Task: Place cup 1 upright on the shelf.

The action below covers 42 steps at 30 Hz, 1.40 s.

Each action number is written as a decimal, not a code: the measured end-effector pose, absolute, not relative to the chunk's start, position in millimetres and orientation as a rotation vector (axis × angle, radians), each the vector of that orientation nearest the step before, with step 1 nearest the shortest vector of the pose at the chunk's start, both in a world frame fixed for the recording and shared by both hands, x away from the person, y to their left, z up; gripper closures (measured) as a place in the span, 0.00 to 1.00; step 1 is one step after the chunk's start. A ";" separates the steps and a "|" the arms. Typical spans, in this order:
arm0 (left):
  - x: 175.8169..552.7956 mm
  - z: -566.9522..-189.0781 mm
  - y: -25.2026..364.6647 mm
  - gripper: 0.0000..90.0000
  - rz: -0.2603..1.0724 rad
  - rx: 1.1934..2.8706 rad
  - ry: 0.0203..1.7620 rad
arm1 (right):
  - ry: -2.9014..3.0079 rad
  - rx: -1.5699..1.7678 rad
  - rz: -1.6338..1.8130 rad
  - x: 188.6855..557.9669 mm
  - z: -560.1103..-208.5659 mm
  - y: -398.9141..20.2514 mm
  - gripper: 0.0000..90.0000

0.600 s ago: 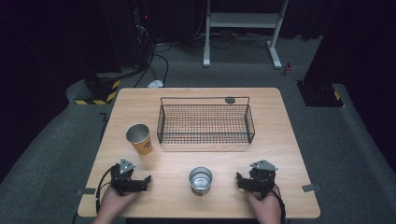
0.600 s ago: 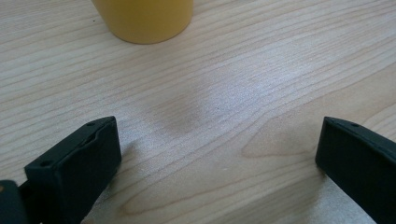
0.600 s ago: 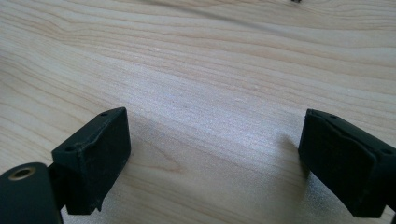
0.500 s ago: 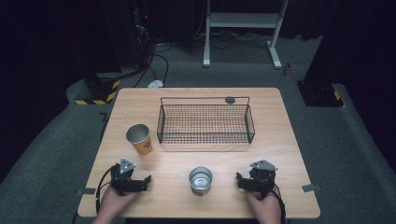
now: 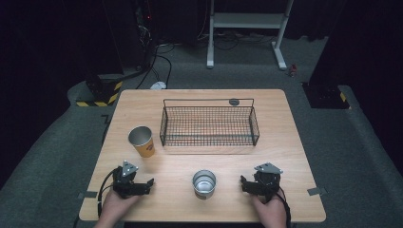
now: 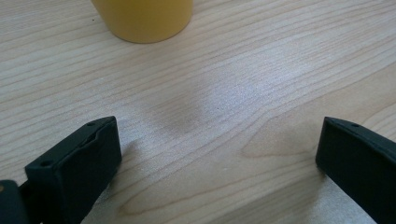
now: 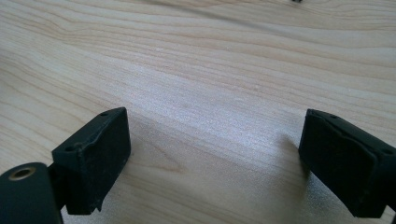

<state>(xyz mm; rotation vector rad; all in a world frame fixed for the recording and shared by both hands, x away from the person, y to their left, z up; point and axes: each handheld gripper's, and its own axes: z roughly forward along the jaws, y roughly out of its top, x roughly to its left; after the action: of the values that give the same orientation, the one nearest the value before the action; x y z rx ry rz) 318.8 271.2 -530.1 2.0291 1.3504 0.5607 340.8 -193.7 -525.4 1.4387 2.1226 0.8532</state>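
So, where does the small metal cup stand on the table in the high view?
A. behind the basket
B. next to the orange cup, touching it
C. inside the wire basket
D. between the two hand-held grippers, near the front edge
D: the metal cup stands on bare wood between the left hand-held gripper and the right hand-held gripper, in front of the wire basket and apart from the orange cup.

Grey carpeted floor (image 5: pixel 332 142), white metal stand (image 5: pixel 247 21) behind, black-and-yellow striped block (image 5: pixel 97 95), trailing cables (image 5: pixel 159 61), dark surroundings
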 end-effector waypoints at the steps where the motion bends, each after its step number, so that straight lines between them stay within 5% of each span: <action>1: 318.8 -530.1 270.9 0.01 0.559 2.024 1.356 | 2.122 1.439 0.853 340.8 -525.4 -193.7 0.10; 42: 315.7 -513.3 273.2 0.04 0.502 1.946 1.232 | 2.122 1.440 0.854 340.8 -525.4 -193.7 0.10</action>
<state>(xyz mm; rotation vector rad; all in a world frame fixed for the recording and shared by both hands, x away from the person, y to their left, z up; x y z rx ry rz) 315.7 273.2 -513.3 1.9463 1.2321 0.5022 340.8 -193.7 -525.4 1.4399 2.1217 0.8536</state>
